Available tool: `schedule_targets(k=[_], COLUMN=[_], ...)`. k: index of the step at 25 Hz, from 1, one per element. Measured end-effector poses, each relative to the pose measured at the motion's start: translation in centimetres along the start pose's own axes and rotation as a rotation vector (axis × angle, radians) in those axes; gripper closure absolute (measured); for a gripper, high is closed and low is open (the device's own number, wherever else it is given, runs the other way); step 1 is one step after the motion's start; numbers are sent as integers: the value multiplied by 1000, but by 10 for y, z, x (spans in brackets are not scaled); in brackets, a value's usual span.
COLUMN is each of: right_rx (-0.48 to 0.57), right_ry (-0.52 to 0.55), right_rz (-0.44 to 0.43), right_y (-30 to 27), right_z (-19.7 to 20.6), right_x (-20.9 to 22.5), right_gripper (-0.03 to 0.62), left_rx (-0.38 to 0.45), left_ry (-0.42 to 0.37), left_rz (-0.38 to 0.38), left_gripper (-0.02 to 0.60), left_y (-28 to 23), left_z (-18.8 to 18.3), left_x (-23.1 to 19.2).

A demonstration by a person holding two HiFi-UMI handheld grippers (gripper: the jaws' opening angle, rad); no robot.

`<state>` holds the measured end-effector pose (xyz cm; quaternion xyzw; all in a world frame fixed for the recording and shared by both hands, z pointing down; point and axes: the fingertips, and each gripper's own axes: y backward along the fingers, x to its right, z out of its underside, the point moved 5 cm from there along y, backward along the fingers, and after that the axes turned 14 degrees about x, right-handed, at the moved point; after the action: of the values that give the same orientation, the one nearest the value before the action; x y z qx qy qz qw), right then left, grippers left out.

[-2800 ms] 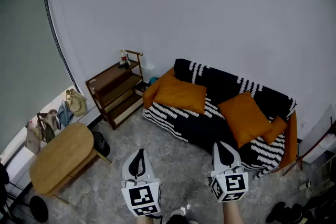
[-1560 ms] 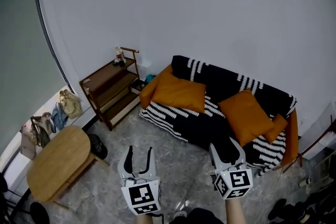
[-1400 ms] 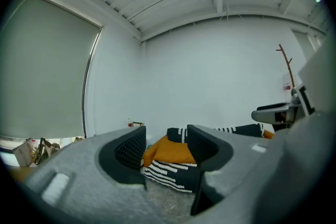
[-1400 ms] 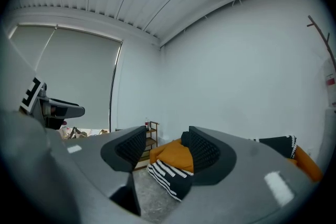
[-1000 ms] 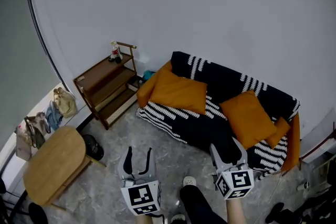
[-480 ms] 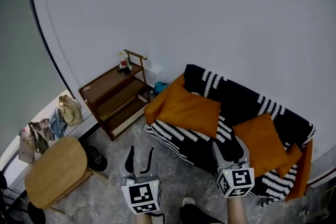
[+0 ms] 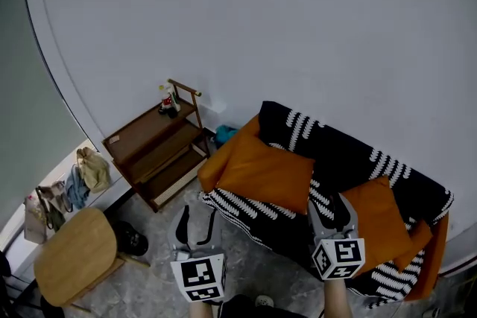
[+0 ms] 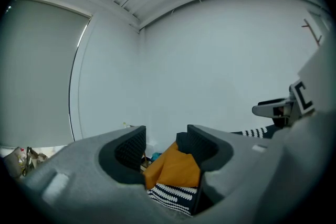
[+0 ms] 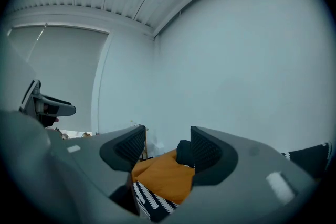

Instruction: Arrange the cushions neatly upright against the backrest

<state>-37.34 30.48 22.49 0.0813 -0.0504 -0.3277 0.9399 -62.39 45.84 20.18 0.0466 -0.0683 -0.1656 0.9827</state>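
A black sofa (image 7: pixel 343 153) with white stripes stands against the wall. A large orange cushion (image 7: pixel 264 171) lies slumped on its left half, and a second one (image 7: pixel 384 216) lies on the right half with a small one (image 7: pixel 417 234) beside it. My left gripper (image 7: pixel 197 223) hovers open over the floor in front of the sofa's left end. My right gripper (image 7: pixel 333 208) is open in front of the seat's middle. Neither touches a cushion. The large cushion (image 8: pixel 173 168) shows far off between the left jaws, and the same cushion (image 9: pixel 163 178) between the right jaws.
A wooden shelf unit (image 7: pixel 153 153) with a bottle (image 7: pixel 168 97) on top stands left of the sofa. An oval wooden table (image 7: pixel 71 257) and a black bin (image 7: pixel 130 238) sit at the lower left. Bags (image 7: pixel 74 186) line the left wall.
Both grippers' jaws went from shut to open, then both moved forward toward the sofa. The sofa now sits closer and lower right in the head view.
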Motion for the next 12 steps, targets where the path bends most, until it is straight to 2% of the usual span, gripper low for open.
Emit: schedule_targets(k=[7,12], right_rx=[-30,-53], right_ry=[-8,6], right_rz=[35,77], right_y=[-33,-74], right_z=[21,43], right_x=[24,43], right_gripper=[324,324], left_rx=[-32,-43], left_ry=[18,30], left_rz=[44,77], left_gripper=[331,331], left_y=[-52,-111], left_z=[18,41], left_x=[11,10])
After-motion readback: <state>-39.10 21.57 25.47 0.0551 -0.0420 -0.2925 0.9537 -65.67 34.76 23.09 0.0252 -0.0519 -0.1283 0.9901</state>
